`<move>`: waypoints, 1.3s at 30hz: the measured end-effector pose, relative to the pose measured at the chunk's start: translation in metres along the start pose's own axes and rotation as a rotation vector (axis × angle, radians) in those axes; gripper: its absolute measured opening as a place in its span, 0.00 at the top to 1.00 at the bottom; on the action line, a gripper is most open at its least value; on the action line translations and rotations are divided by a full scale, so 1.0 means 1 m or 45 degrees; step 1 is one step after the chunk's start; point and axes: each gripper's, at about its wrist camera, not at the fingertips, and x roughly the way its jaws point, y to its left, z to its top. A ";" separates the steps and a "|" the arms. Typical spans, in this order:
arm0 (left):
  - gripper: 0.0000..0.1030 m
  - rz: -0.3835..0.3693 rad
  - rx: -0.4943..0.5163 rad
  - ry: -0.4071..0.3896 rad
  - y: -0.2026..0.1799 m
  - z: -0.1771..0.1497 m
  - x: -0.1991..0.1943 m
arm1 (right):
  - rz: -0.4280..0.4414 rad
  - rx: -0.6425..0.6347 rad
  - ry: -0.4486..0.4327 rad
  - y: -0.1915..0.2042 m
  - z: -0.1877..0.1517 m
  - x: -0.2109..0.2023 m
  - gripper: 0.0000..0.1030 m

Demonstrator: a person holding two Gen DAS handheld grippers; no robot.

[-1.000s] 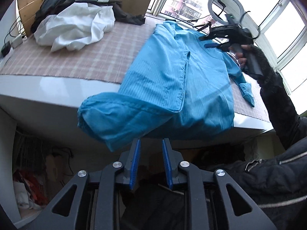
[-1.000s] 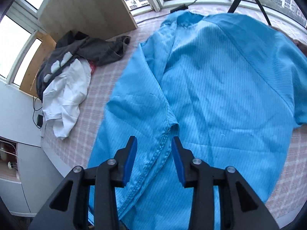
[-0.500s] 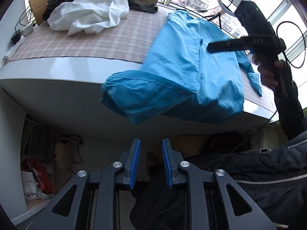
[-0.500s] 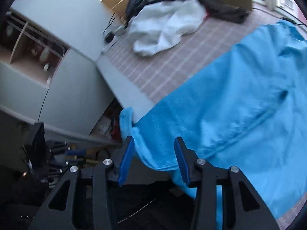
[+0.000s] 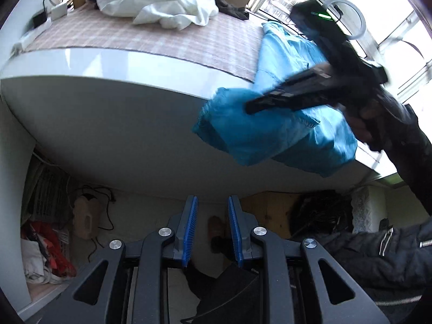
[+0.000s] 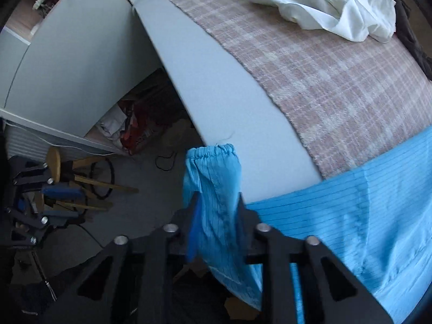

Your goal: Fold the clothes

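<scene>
Swinging over from the middle of the blue shirt (image 6: 364, 210), the right gripper (image 6: 216, 216) has come to the sleeve (image 6: 213, 178) that hangs off the near edge of the table (image 6: 216, 86). Its jaws have just been closing, and now they pinch that sleeve between them. The left gripper (image 5: 212, 229) has dropped lower too; its fingers stand a little apart with nothing between them, out over the floor.

Most of the shirt lies flat on the checked cloth (image 6: 337, 81), at the right side of the table, with its hem and this sleeve drooping over the near edge.

What could go wrong? The grip sits on thin, slippery cloth well below the cuff, so I think a quick tug could let the sleeve slide out. A hard pull could also drag the whole shirt off the table (a lot of it already hangs over).

A white garment (image 5: 162, 0) and dark clothes (image 5: 229, 8) are piled at the far left, well apart from the shirt. Nothing blocks the sleeve's way back up.
</scene>
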 end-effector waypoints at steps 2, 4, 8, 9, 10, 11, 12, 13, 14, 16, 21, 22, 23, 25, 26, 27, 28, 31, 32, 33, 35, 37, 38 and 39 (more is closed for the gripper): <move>0.79 -0.014 0.024 0.004 0.005 0.003 0.003 | 0.040 -0.022 0.005 0.012 -0.012 -0.007 0.95; 0.79 -0.032 0.049 0.013 0.008 0.008 0.007 | 0.078 -0.043 0.011 0.024 -0.026 -0.014 0.95; 0.79 -0.048 0.127 0.032 0.006 0.025 0.021 | 0.173 -0.023 0.090 0.033 -0.057 -0.011 0.94; 0.79 -0.054 0.147 0.030 0.003 0.031 0.024 | 0.193 0.002 0.123 0.032 -0.064 -0.005 0.94; 0.79 -0.065 0.164 0.025 0.000 0.036 0.028 | 0.198 0.036 0.155 0.030 -0.072 0.000 0.93; 0.79 -0.080 0.177 0.018 -0.002 0.042 0.030 | 0.194 0.072 0.179 0.028 -0.080 0.003 0.90; 0.79 -0.102 0.190 0.008 -0.004 0.047 0.033 | 0.196 0.095 0.188 0.026 -0.088 0.005 0.89; 0.79 -0.122 0.202 0.000 -0.006 0.052 0.035 | 0.201 0.104 0.191 0.026 -0.095 0.005 0.85; 0.79 -0.135 0.210 -0.007 -0.008 0.057 0.039 | 0.207 0.116 0.199 0.026 -0.103 0.006 0.79; 0.79 -0.163 0.225 0.001 -0.014 0.065 0.049 | 0.218 0.145 0.223 0.025 -0.120 0.004 0.72; 0.79 -0.192 0.357 0.019 -0.037 0.077 0.063 | 0.052 0.255 0.110 0.010 -0.147 -0.028 0.72; 0.79 -0.179 0.394 0.010 -0.041 0.081 0.065 | 0.008 0.299 0.052 0.002 -0.144 -0.039 0.72; 0.77 -0.160 0.433 0.001 -0.046 0.086 0.067 | -0.041 0.329 -0.005 -0.005 -0.140 -0.048 0.72; 0.77 -0.129 0.496 -0.008 -0.056 0.095 0.074 | -0.139 0.361 -0.103 -0.020 -0.129 -0.064 0.68; 0.77 -0.143 0.505 -0.001 -0.059 0.099 0.079 | -0.164 0.398 -0.130 -0.028 -0.122 -0.067 0.67; 0.77 -0.171 0.510 0.005 -0.061 0.101 0.083 | -0.179 0.449 -0.149 -0.037 -0.114 -0.070 0.67; 0.77 -0.197 0.515 0.015 -0.063 0.101 0.089 | -0.191 0.501 -0.167 -0.046 -0.108 -0.070 0.67; 0.78 -0.211 0.537 0.093 -0.065 0.087 0.111 | -0.211 0.576 -0.196 -0.067 -0.096 -0.060 0.67; 0.78 -0.227 0.523 0.138 -0.063 0.077 0.120 | -0.218 0.589 -0.172 -0.073 -0.092 -0.052 0.67; 0.78 -0.241 0.503 0.196 -0.060 0.064 0.127 | -0.220 0.601 -0.145 -0.078 -0.091 -0.044 0.67; 0.78 -0.244 0.472 0.241 -0.052 0.042 0.128 | -0.212 0.625 -0.099 -0.084 -0.092 -0.032 0.67; 0.78 -0.242 0.445 0.266 -0.044 0.021 0.126 | -0.182 0.588 -0.113 -0.079 -0.093 -0.031 0.67; 0.78 -0.243 0.418 0.264 -0.038 0.016 0.122 | -0.169 0.540 -0.121 -0.072 -0.091 -0.031 0.67; 0.78 -0.245 0.383 0.251 -0.031 0.015 0.115 | -0.162 0.496 -0.116 -0.064 -0.089 -0.031 0.67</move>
